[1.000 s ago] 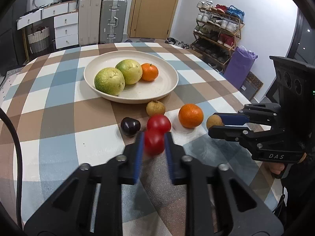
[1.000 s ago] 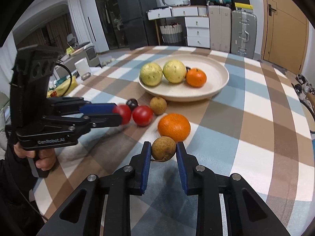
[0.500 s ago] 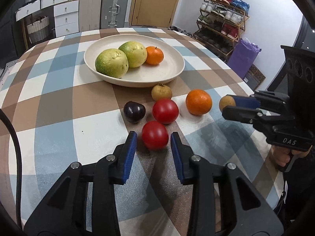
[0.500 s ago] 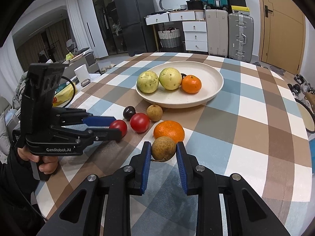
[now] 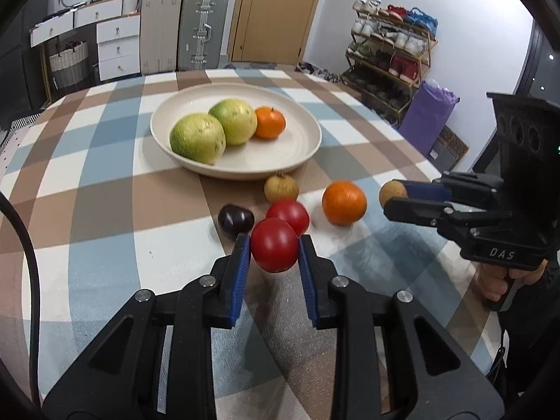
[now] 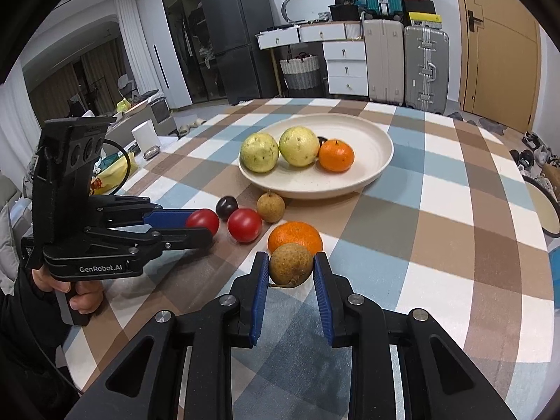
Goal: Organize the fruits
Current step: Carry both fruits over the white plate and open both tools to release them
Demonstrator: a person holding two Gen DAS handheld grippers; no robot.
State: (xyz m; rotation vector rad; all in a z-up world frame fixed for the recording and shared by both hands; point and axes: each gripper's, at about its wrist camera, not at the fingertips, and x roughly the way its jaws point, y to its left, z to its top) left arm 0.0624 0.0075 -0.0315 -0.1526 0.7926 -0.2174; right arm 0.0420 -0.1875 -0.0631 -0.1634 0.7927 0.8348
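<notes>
My left gripper [image 5: 274,250] is shut on a red tomato [image 5: 274,249] and holds it above the checked tablecloth. My right gripper [image 6: 291,267] is shut on a brown round fruit [image 6: 290,265], also lifted. On the cloth lie a second tomato [image 5: 288,211], a dark plum [image 5: 235,219], an orange [image 5: 344,203] and another brown fruit [image 5: 281,188]. A cream plate [image 5: 301,150] beyond them holds two green guavas [image 5: 197,138] and a small orange [image 5: 269,122].
The round table's edge [image 6: 546,252] curves away at the right. Suitcases [image 5: 201,29], white drawers and a door stand behind the table. A shoe rack [image 5: 392,52] and a purple bag are at the far right.
Both grippers have risen and drawn back a little with their fruit. The left gripper's tomato is now clear of the cloth. The loose fruits have not moved.
</notes>
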